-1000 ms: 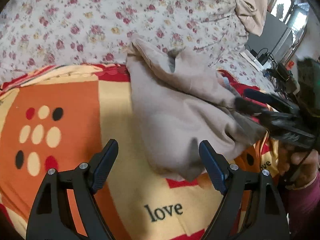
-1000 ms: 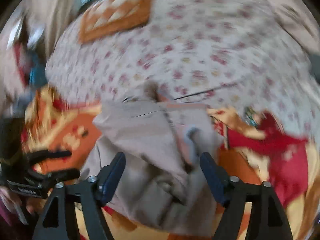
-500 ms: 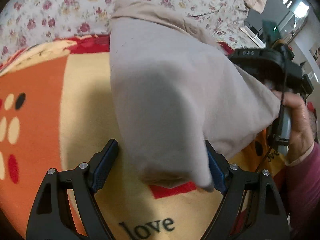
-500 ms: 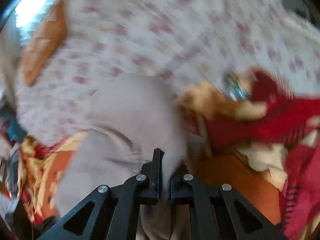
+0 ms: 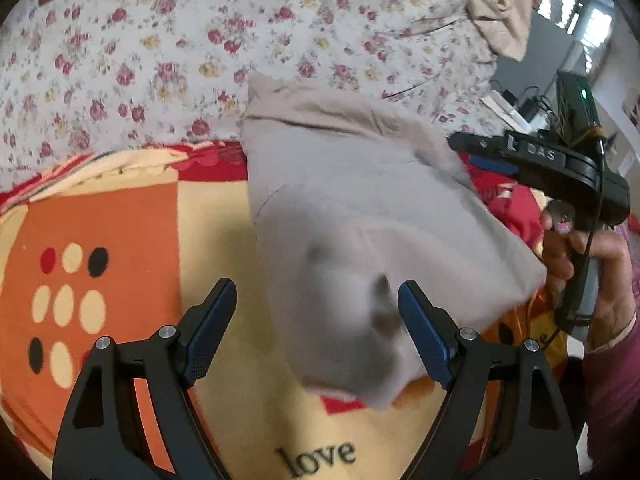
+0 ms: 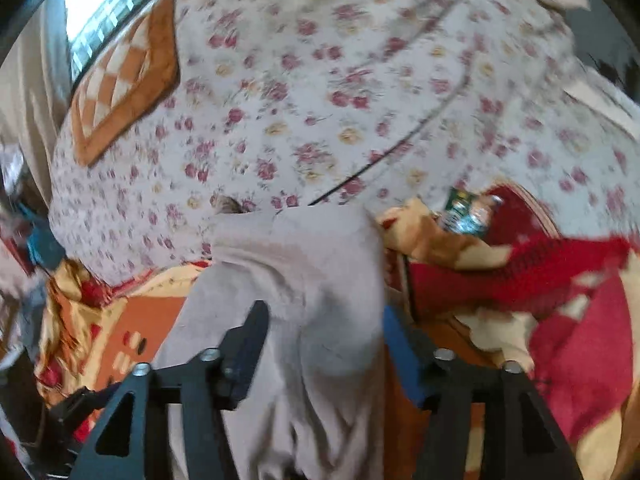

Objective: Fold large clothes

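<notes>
A beige-grey garment (image 5: 360,216) lies folded on an orange, yellow and red blanket (image 5: 120,220); its near end is blurred. My left gripper (image 5: 316,316) is open, its blue-padded fingers (image 5: 212,320) standing either side of the garment's near end. The right gripper shows in the left wrist view (image 5: 480,156) at the garment's far right edge, held in a hand. In the right wrist view the right gripper (image 6: 324,332) is open and the garment (image 6: 304,280) lies loose between its fingers.
A white flowered quilt (image 5: 200,40) covers the bed behind the blanket. A beige cloth (image 5: 496,4) lies at the far right. A red cloth (image 6: 540,276) and crumpled blanket folds lie to the garment's right. An orange checked cushion (image 6: 120,80) lies at the back.
The right gripper was shut on the garment half a second ago and has opened, letting it drop. The garment has settled lower onto the blanket. The left gripper has stayed open.
</notes>
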`<action>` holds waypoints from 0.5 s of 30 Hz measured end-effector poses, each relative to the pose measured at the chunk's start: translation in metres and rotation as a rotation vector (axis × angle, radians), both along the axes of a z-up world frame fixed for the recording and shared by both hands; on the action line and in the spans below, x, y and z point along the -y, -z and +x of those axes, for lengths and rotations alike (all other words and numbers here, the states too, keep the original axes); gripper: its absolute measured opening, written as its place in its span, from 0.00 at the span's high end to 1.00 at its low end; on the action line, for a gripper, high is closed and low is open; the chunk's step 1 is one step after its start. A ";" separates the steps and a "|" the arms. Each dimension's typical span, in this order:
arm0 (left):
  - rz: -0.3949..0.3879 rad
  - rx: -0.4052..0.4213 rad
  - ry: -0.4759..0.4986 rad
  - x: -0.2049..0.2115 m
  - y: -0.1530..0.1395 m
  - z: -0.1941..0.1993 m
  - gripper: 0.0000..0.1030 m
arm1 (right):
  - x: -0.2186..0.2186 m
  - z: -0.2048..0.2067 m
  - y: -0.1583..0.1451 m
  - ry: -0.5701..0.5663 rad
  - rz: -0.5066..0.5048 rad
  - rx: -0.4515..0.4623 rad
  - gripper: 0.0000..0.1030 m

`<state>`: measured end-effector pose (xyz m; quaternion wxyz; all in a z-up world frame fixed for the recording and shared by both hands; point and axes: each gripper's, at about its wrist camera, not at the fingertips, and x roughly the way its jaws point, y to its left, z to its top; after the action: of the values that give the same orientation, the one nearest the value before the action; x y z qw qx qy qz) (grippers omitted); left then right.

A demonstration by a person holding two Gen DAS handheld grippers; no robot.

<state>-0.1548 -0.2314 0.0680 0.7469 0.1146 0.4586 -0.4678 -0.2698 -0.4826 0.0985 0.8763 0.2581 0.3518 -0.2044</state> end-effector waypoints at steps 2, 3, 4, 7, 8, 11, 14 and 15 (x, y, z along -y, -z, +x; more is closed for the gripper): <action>0.020 -0.014 0.009 0.009 0.008 0.001 0.19 | 0.001 0.024 0.004 -0.019 -0.042 -0.042 0.38; 0.036 -0.027 0.021 0.014 0.014 0.000 0.19 | 0.003 0.035 0.005 -0.020 -0.070 -0.074 0.38; 0.054 -0.039 0.034 0.018 0.020 -0.002 0.19 | 0.006 0.039 0.006 -0.018 -0.082 -0.085 0.36; 0.100 -0.065 0.071 0.029 0.043 -0.009 0.19 | 0.021 0.055 0.022 -0.016 -0.073 -0.129 0.35; 0.107 -0.068 0.075 0.031 0.048 -0.011 0.19 | 0.027 0.060 0.034 -0.002 -0.078 -0.163 0.35; 0.099 -0.059 0.075 0.035 0.056 -0.014 0.16 | 0.040 0.065 0.071 0.049 -0.117 -0.245 0.35; 0.117 -0.033 0.099 0.037 0.054 -0.018 0.16 | 0.051 0.052 0.080 0.070 -0.039 -0.201 0.35; 0.117 -0.036 0.103 0.036 0.053 -0.018 0.16 | 0.053 0.046 0.075 0.076 -0.022 -0.195 0.35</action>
<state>-0.1729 -0.2678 0.0146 0.7054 0.1732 0.4920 -0.4799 -0.2235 -0.5352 0.0239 0.8323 0.2406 0.4230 -0.2656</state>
